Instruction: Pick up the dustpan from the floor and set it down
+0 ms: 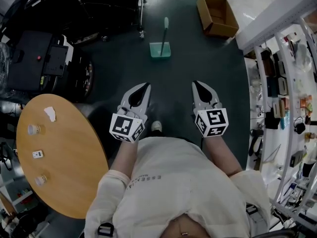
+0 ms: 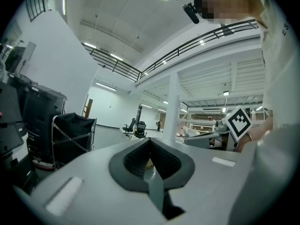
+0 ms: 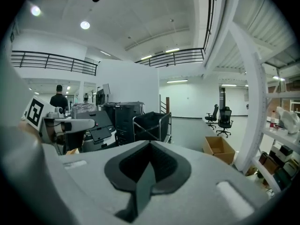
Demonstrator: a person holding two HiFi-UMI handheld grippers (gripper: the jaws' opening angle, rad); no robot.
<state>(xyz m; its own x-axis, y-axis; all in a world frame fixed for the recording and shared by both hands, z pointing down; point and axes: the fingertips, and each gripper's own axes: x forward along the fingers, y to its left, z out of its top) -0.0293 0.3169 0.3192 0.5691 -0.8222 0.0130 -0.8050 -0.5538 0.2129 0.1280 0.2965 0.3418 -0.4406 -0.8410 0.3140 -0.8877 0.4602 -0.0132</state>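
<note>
The green dustpan (image 1: 160, 50) stands on the dark floor ahead of me, its long handle (image 1: 164, 31) upright. Both grippers hang in the air at about waist height, well short of it. My left gripper (image 1: 146, 86) is to the dustpan's lower left, its jaws shut with nothing between them. To the lower right, my right gripper (image 1: 195, 83) is also shut and empty. Neither gripper view shows the dustpan; the left gripper (image 2: 150, 140) and the right gripper (image 3: 151, 144) each show their jaws meeting at the tip.
A cardboard box (image 1: 216, 15) lies open on the floor to the dustpan's upper right. A round wooden table (image 1: 69, 182) with small items stands at my left. Shelving (image 1: 282, 98) runs along the right. Black carts and machines (image 1: 44, 58) crowd the upper left.
</note>
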